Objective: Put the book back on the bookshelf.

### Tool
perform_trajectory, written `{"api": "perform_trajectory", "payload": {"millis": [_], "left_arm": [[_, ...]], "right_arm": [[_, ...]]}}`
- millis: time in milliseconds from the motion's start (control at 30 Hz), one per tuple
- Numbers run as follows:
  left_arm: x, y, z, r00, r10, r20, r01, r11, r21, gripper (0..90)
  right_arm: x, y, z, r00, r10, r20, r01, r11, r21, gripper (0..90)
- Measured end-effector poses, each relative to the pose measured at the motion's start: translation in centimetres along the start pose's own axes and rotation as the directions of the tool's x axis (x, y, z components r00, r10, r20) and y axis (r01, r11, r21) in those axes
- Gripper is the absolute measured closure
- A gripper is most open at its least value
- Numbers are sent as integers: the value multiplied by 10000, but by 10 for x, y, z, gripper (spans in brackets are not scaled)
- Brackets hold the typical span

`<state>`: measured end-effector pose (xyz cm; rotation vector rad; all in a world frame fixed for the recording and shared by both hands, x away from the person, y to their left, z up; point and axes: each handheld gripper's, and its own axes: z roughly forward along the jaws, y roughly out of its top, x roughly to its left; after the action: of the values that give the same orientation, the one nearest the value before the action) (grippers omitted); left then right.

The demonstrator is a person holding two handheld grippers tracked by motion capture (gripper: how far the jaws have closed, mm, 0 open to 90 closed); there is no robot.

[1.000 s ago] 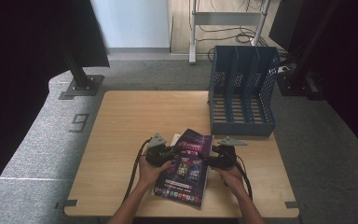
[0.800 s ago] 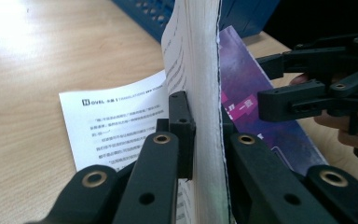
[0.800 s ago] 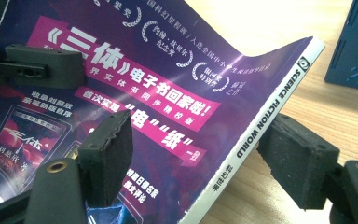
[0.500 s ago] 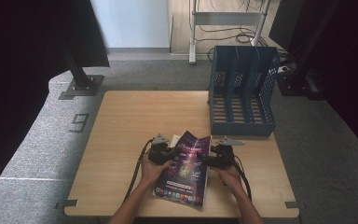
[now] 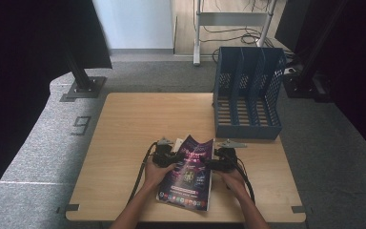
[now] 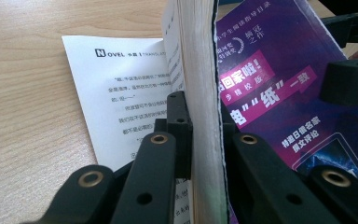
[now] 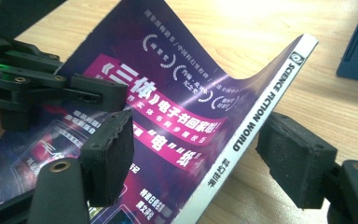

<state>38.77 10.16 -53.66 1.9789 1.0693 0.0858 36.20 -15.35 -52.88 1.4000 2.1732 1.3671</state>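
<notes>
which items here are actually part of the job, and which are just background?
In use:
- magazine, purple cover, partly open
- left hand-held gripper, shut on a stack of its pages
- right hand-held gripper, open, straddling the spine
- blue file rack, likely destination, though that is a guess

Background:
- table
- metal stand behind

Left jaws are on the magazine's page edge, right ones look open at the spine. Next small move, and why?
Probably close the right gripper on the spine. The left gripper already pinches the magazine at its page edge, while the right jaws stand open either side of the white spine without touching it. A second grip should steady it before lifting toward the blue file rack.
</notes>
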Motion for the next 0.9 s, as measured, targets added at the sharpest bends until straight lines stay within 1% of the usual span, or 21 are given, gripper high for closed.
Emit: {"api": "perform_trajectory", "payload": {"millis": [200, 267, 333, 533, 567, 767, 900], "left_arm": [[1, 0, 1, 10000, -26, 22, 26, 10000, 66, 831], [1, 0, 2, 10000, -17, 12, 17, 10000, 52, 830], [1, 0, 2, 10000, 3, -3, -3, 10000, 54, 829], [0, 0, 2, 10000, 60, -41, -60, 10000, 6, 828], [0, 0, 1, 10000, 58, -26, -58, 10000, -2, 828], [-1, 0, 1, 9999, 139, -40, -139, 9999, -28, 829], [-1, 0, 0, 9998, 164, -70, -165, 9998, -64, 829]], "right_arm": [[-2, 0, 7, 10000, -57, 58, 56, 9998, 208, 287], [-4, 0, 9, 10000, 6, 54, -7, 9997, 248, 292], [-6, 2, 11, 10000, 75, 52, -77, 9992, 391, 295], [-8, 9, 15, 9998, 92, 168, -101, 9986, 527, 316], [-8, 9, 16, 9998, 31, 204, -41, 9988, 498, 323], [-15, 9, 21, 9995, 147, 296, -161, 9987, 475, 343], [-16, 9, 23, 9992, 103, 382, -120, 9989, 453, 361]]}}
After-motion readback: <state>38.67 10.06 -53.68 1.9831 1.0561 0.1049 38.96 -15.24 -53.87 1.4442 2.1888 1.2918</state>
